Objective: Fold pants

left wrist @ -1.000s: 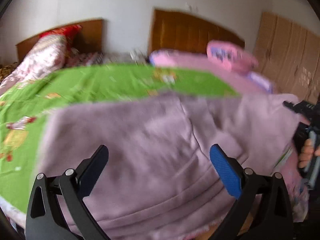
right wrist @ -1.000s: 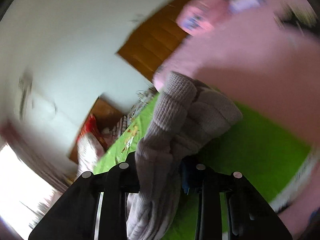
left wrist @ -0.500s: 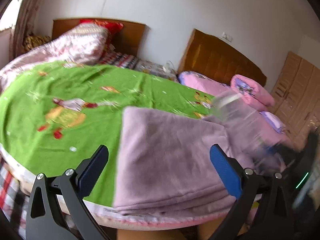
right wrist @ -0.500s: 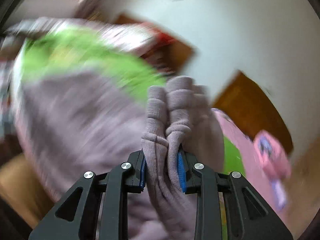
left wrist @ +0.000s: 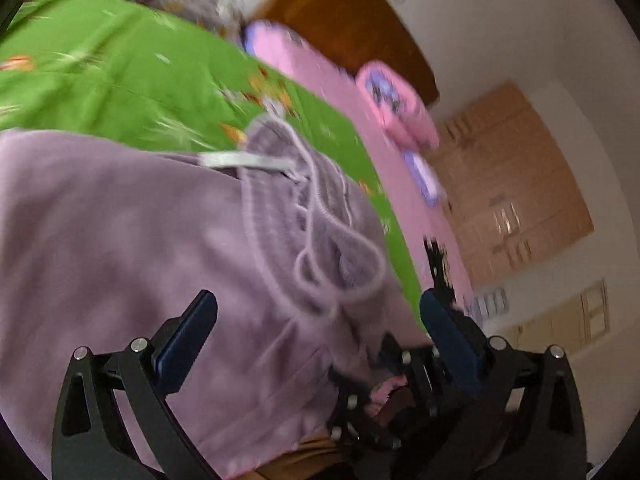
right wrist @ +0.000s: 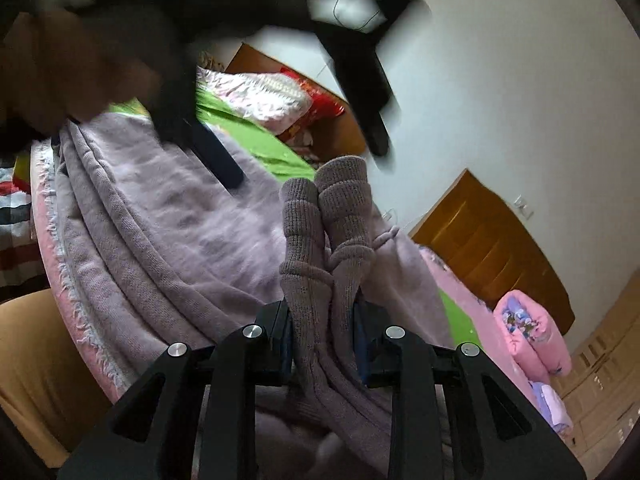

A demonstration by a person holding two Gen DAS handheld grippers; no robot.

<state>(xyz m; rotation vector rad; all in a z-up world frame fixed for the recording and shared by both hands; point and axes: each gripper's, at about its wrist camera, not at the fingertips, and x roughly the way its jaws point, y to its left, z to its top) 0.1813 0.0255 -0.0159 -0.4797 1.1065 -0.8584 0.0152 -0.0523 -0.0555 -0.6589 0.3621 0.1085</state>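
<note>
Lilac fleece pants (left wrist: 120,240) lie folded on the green bed sheet (left wrist: 120,72). Their ribbed waistband (left wrist: 276,216), with a looped drawstring, lies just ahead of my left gripper (left wrist: 320,320). That gripper hovers open over the fabric and holds nothing. My right gripper (right wrist: 324,328) is shut on the two ribbed leg cuffs (right wrist: 328,216), which stand up between its pads above the pants' body (right wrist: 180,220). In the right wrist view a blurred hand carries the left gripper across the top left, and one of its fingers (right wrist: 218,158) sits over the cloth. The right gripper (left wrist: 384,396) shows dimly low in the left wrist view.
A pink blanket (left wrist: 304,60) and a pink pillow (left wrist: 396,104) lie beyond the pants, before a wooden headboard (left wrist: 352,28). Wardrobe doors (left wrist: 508,184) stand at the right. A floral quilt (right wrist: 256,96) and a red pillow (right wrist: 320,100) lie at the bed's head. The frayed bed edge (right wrist: 52,248) is near.
My right gripper rolled and carried the cuffs across above the folded pants. The left view swung and tilted, so the waistband and drawstring now lie before its open fingers.
</note>
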